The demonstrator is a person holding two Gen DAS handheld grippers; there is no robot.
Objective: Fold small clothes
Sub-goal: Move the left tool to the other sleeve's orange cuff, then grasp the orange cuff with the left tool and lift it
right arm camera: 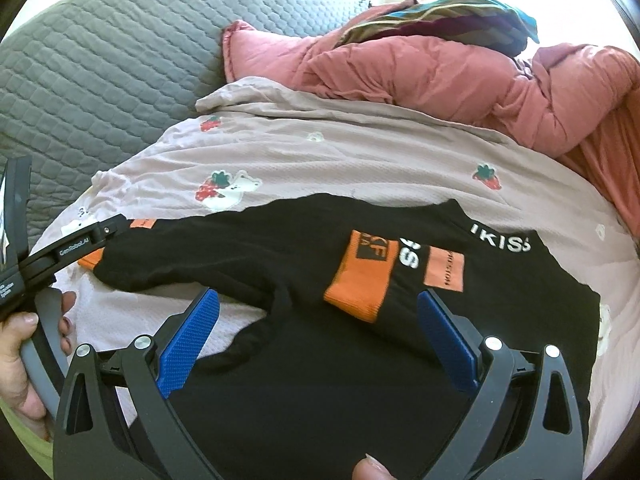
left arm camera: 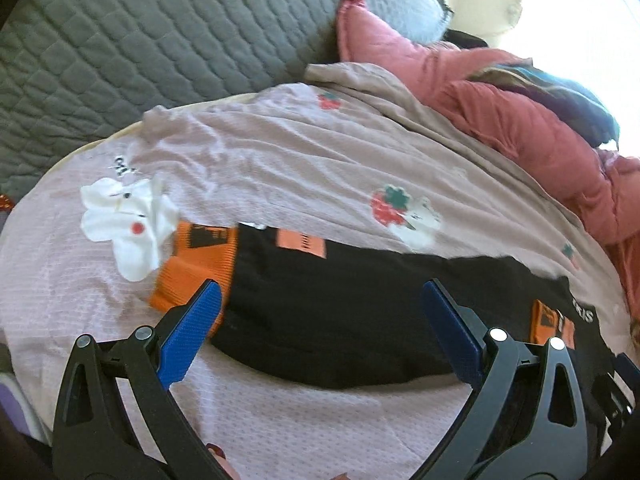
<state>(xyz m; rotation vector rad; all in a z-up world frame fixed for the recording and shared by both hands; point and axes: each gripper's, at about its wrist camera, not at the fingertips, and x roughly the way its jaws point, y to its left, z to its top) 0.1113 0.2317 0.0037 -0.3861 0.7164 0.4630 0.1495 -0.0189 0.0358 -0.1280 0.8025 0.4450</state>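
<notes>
- Black knit garment with orange cuffs and white lettering (right arm camera: pixel 280 280) lies spread across the pale pink strawberry-print bedsheet (right arm camera: pixel 360 152), one sleeve already laid over the body, its orange cuff (right arm camera: pixel 360 276) at 12 o'clock from the right gripper (right arm camera: pixel 318 332).
- Right gripper hovers over the body, blue pads spread wide, gripping nothing.
- Left gripper (left arm camera: pixel 320 328) is likewise released, above the other sleeve, whose orange cuff (left arm camera: pixel 196 264) sits at 10 o'clock.
- Folding seems midway; next, probably pinch that outstretched sleeve and bring it across.

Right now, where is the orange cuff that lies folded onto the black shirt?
In the right wrist view the orange cuff lies on the black shirt, just ahead of the open right gripper, beside the white lettering.
</notes>
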